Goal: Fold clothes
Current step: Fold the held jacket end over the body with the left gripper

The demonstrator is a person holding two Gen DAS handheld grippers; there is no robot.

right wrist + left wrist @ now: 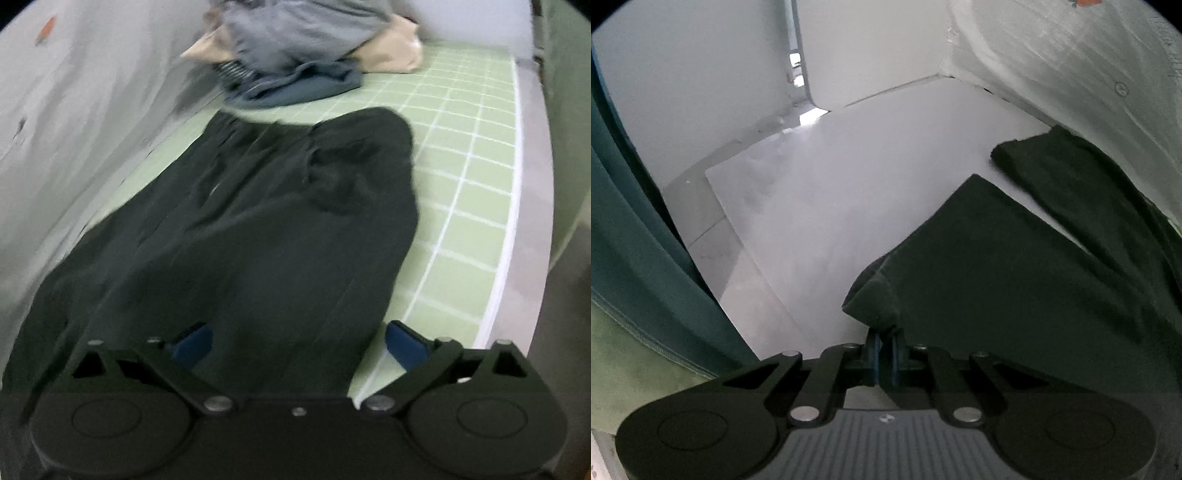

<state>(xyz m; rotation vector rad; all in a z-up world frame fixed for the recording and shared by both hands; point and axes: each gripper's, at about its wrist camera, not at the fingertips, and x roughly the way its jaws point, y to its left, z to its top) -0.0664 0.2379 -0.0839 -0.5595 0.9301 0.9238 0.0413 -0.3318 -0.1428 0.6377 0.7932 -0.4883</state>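
Left gripper (884,338) pinches a bunched hem of the dark garment (258,229); right gripper (297,341) hangs spread above it. Soft, limp cloth sprawled on the green checked bed (469,206) — best taken at corners. Clothes pile (295,59) beyond.

Right wrist view motion-blurred; dark garment (258,236) cut off at left edge, clothes pile (295,55) cropped at top, items indistinct.

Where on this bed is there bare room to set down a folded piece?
Bare checked sheet lies between the black garment and the bed's white edge. The far end is crowded by the clothes pile; the garment nearly reaches the curtain.
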